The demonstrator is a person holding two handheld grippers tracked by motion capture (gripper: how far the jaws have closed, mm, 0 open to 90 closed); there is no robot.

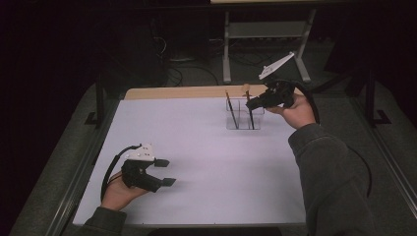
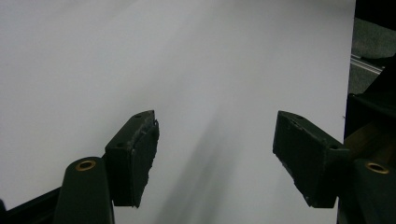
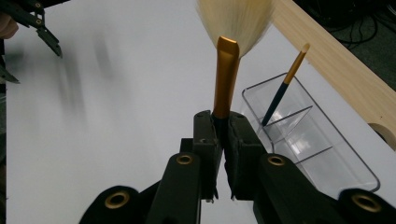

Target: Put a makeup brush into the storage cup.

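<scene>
Right gripper (image 3: 223,140): jaws clamped on the dark handle of a brush (image 3: 227,70), gold ferrule and pale bristles rising straight out beyond the jaw tips; in the high view this gripper (image 1: 252,103) holds the brush (image 1: 248,105) over the clear organizer (image 1: 236,118) at the table's (image 1: 196,147) far side. In the right gripper view the organizer (image 3: 327,154) sits just to the right of the jaws, with 1 thinner brush (image 3: 284,91) leaning in its far compartment. Left gripper (image 2: 215,158): jaws spread wide, nothing between them, low over bare white table near the person's side, well apart from the organizer.
</scene>
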